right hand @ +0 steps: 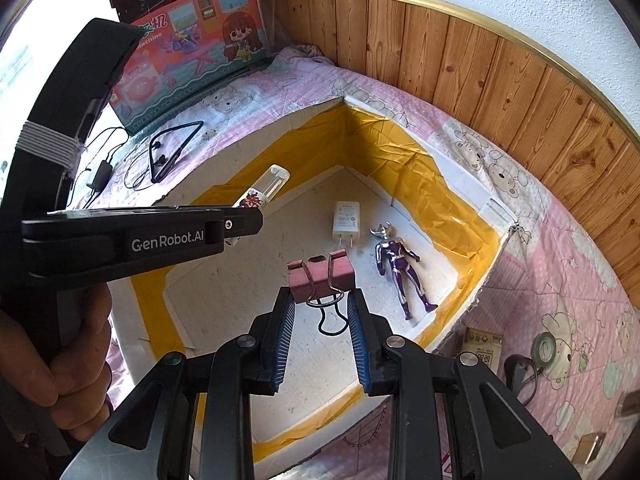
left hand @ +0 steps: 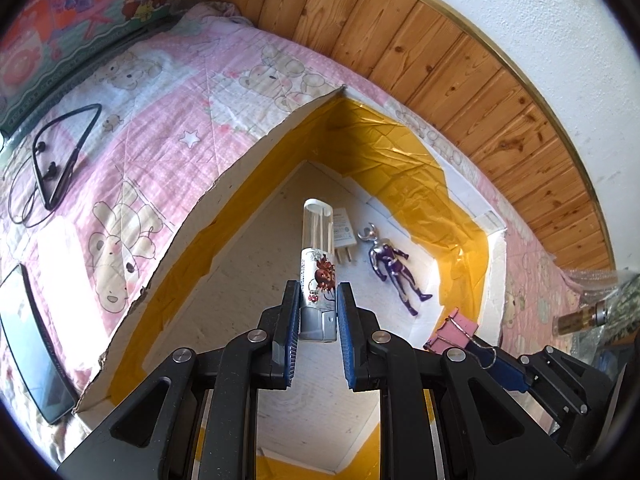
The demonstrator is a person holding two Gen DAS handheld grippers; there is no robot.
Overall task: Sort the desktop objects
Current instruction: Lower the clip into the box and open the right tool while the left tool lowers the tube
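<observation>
Nearest, both tongs hang over a white foam box (right hand: 416, 184) lined with yellow tape, sitting on a pink bed. The left tongs (left hand: 318, 312) are clamped on the grey base of a small clear-capped tube (left hand: 318, 256), likely light, slick and hard, best held low on its body. The right tongs (right hand: 322, 308) pinch a pink binder clip (right hand: 320, 274) by its stiff metal body. Farther in, at twelve o'clock, a white charger plug (right hand: 346, 220) lies beside a purple toy figure (right hand: 400, 268).
</observation>
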